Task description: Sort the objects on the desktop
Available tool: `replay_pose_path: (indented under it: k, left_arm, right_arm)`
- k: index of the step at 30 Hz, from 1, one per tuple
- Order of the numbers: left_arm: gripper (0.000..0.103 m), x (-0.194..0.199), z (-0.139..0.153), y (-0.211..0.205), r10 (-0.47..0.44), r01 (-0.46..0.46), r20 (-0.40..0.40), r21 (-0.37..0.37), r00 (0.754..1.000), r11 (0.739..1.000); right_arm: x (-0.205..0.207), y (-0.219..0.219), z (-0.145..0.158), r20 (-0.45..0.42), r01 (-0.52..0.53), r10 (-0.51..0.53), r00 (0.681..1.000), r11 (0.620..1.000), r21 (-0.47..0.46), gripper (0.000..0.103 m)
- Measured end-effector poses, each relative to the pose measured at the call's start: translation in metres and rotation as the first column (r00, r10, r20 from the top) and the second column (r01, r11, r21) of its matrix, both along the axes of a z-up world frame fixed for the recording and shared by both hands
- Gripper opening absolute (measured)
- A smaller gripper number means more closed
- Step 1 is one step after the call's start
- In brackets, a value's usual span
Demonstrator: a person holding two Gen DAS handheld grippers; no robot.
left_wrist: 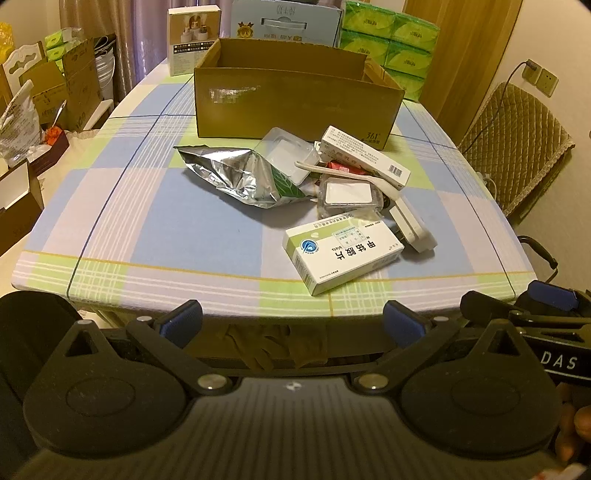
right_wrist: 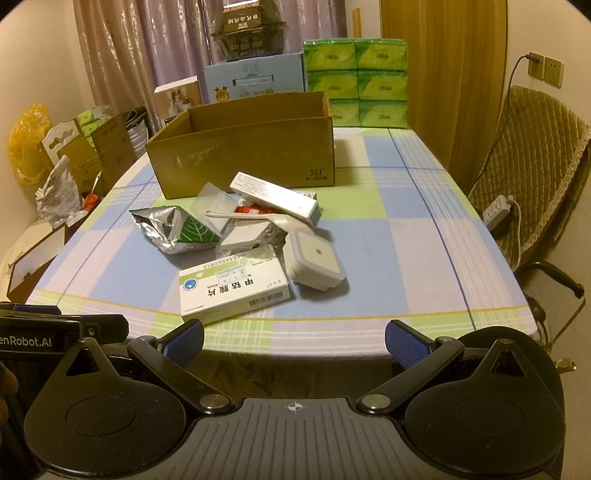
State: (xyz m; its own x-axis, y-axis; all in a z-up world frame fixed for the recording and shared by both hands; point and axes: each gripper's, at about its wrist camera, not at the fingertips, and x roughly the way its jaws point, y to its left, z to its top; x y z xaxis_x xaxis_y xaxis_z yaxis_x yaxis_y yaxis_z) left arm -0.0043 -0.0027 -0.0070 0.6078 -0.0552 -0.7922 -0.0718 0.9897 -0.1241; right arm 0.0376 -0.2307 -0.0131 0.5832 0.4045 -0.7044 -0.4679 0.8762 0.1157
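Note:
A pile of small items lies mid-table in front of an open cardboard box (left_wrist: 291, 107) (right_wrist: 247, 151). Nearest the front edge is a white and green medicine box (left_wrist: 341, 254) (right_wrist: 232, 290). Beside it sits a white plug-in device (left_wrist: 412, 225) (right_wrist: 314, 264). Behind them are a crumpled foil bag (left_wrist: 236, 173) (right_wrist: 173, 227), a clear plastic tray (left_wrist: 290, 155), a long white carton (left_wrist: 364, 155) (right_wrist: 275, 199) and a white plastic spoon (left_wrist: 351, 177) (right_wrist: 255, 218). My left gripper (left_wrist: 291, 323) and right gripper (right_wrist: 293, 343) both hover open off the table's front edge, holding nothing.
The checked tablecloth (left_wrist: 147, 221) (right_wrist: 406, 240) covers the table. Green tissue packs (left_wrist: 399, 48) (right_wrist: 356, 81) and other boxes (left_wrist: 284, 22) stand at the far end. A padded chair (right_wrist: 535, 166) with a power strip (right_wrist: 498, 210) is at the right; cardboard boxes (left_wrist: 59, 88) and bags crowd the left.

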Motion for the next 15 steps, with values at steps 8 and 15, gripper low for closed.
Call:
replay_pose_path:
  k: [8,15]
  left_arm:
    - [0.102,-0.0003,-0.001,0.0004,-0.001,0.001,-0.003,-0.002,1.0,1.0]
    - [0.102,-0.0001,-0.002,-0.0002,0.001,-0.001,-0.005,-0.003,1.0,1.0]
  right_arm:
    - [0.0,-0.0005,-0.0005,-0.001,0.0,0.0,1.0,1.0,0.0,0.101]
    - [-0.0001,-0.0009,-0.0016,-0.003,-0.001,0.001,1.0,1.0,-0.001,0.101]
